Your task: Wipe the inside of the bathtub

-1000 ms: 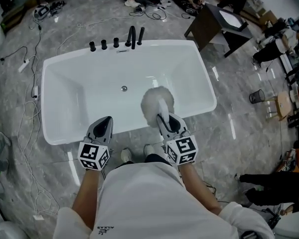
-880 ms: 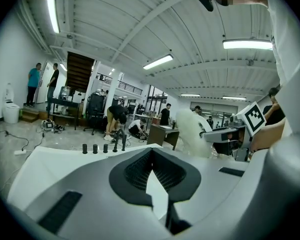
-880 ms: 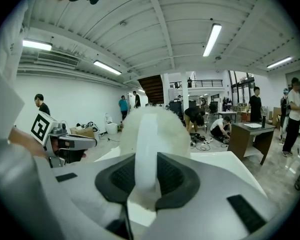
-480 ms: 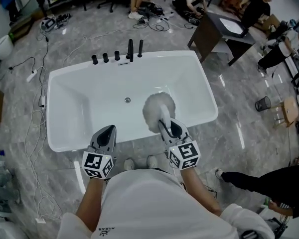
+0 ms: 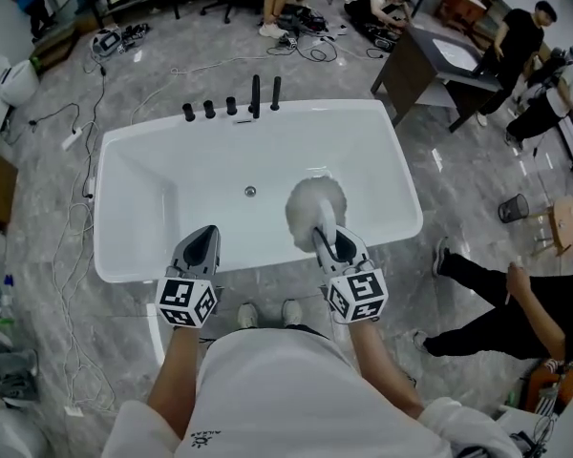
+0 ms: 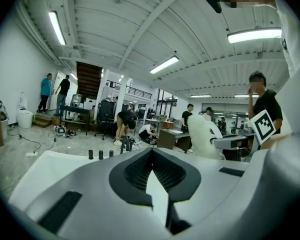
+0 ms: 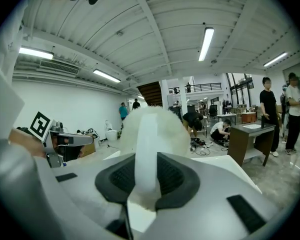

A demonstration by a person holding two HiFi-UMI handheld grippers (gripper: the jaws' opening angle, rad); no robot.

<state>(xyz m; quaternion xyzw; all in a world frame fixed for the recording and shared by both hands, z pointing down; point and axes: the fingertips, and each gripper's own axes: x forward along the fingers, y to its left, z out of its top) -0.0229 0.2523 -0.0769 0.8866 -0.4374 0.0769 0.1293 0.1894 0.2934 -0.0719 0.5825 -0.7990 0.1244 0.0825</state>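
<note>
A person in dark trousers [image 5: 482,289] has stepped closer to the right end of the bathtub [image 5: 191,194], while the fluffy white brush [image 5: 316,205] has kept almost the same spot inside it. The brush's round head hangs over the tub floor, to the right of the drain [image 5: 250,191] and toward the near wall. The right gripper [image 5: 334,244] sits above the tub's near rim, its jaws clamped on the brush's white handle, which runs straight out between the dark pads to the head. The left gripper [image 5: 202,239] is also above the near rim, to the left of the drain, with its jaws brought together at the tips and nothing between them. A row of black taps [image 5: 231,106] stands on the tub's far rim. White cables [image 5: 76,227] trail over the grey floor beyond the tub's left end.
</note>
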